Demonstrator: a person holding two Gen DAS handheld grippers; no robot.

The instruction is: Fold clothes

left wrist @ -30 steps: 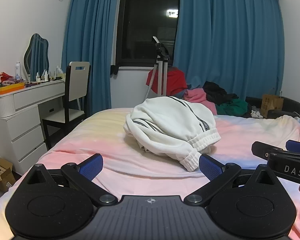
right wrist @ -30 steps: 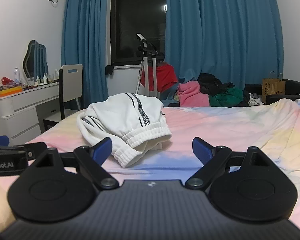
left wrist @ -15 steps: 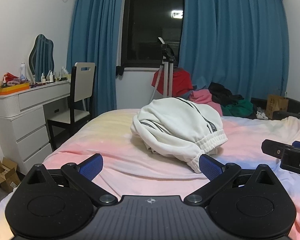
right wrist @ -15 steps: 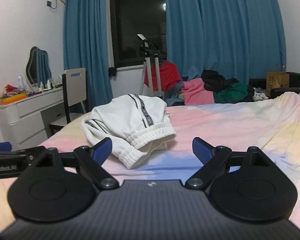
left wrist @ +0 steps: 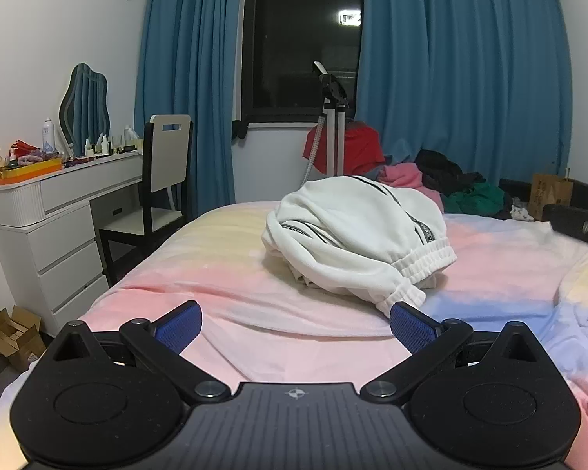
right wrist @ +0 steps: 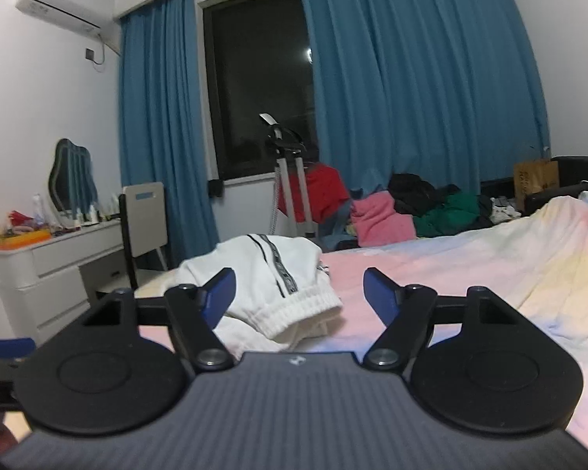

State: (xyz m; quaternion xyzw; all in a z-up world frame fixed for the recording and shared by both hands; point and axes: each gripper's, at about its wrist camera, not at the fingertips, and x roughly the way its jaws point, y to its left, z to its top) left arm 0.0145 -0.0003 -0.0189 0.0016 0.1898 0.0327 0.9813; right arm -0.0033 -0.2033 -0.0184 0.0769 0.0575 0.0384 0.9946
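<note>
A crumpled white garment with black striped trim and ribbed cuffs (left wrist: 356,235) lies in a heap on the bed's pastel sheet (left wrist: 231,297). It also shows in the right wrist view (right wrist: 270,274). My left gripper (left wrist: 296,323) is open and empty, low over the sheet just short of the garment's nearest cuff. My right gripper (right wrist: 298,293) is open and empty, held higher and tilted up, with the garment's cuff between its fingers in the view but apart from them.
A white dresser (left wrist: 47,235) and a chair (left wrist: 156,196) stand left of the bed. A pile of coloured clothes (left wrist: 431,180) and a clothes steamer (left wrist: 333,125) sit beyond the bed's far edge, before blue curtains. A cardboard box (left wrist: 13,337) lies on the floor.
Both grippers have moved toward the garment and stayed open. The right gripper rose and tilted upward and has left the left wrist view.
</note>
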